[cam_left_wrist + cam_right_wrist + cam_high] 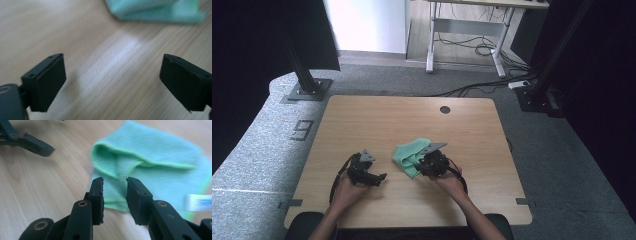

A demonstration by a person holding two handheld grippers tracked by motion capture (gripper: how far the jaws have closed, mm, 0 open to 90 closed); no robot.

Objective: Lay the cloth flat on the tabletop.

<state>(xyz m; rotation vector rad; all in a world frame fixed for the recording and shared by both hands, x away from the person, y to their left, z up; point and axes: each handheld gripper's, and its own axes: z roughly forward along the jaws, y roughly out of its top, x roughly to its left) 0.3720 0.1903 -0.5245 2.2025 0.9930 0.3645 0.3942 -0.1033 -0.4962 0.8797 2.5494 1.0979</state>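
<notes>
The green cloth (pixel 411 155) lies crumpled and partly folded on the wooden surface (pixel 362 120), just right of centre, with a white label (pixel 198 202) at one edge.

The right gripper (pixel 114 191) sits at the cloth's 4 o'clock side in the high view. Its jaws stand a little apart above the folded hem, pads clear of the fabric: released, grasping nothing.

The left gripper (pixel 112 80) rests at the cloth's 8 o'clock, apart from it. Its jaws stand wide over bare wood, released, with the cloth beyond them at 1 o'clock.
</notes>
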